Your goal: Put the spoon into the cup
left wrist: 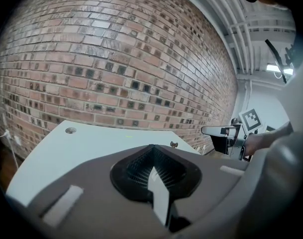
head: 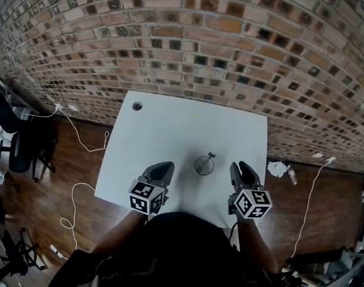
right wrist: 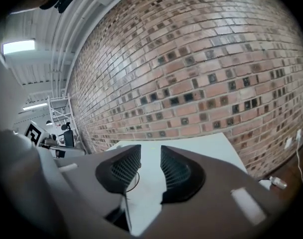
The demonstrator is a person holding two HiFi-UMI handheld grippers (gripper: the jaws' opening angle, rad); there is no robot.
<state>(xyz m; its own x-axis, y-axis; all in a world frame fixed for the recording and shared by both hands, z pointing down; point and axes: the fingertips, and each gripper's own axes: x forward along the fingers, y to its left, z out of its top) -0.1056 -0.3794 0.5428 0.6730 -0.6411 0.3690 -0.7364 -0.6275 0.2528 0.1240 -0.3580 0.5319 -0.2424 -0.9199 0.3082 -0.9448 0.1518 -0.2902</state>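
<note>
A small clear cup [head: 204, 165] stands on the white table [head: 170, 130] near its front edge. The spoon [head: 209, 158] is in the cup, its handle leaning out up and to the right. My left gripper [head: 165, 168] rests left of the cup, and in its own view its jaws [left wrist: 152, 151] are shut with nothing in them. The spoon's tip [left wrist: 174, 144] peeks over them. My right gripper [head: 238, 168] is right of the cup and apart from it. Seen from its own camera, the right gripper [right wrist: 150, 159] is open and holds nothing.
A brick wall [head: 187, 46] rises right behind the table. The table has a round cable hole [head: 137, 106] at its far left corner. On the wooden floor are an office chair [head: 17, 145] and white cables [head: 80, 137] at left, and crumpled paper [head: 277, 169] at right.
</note>
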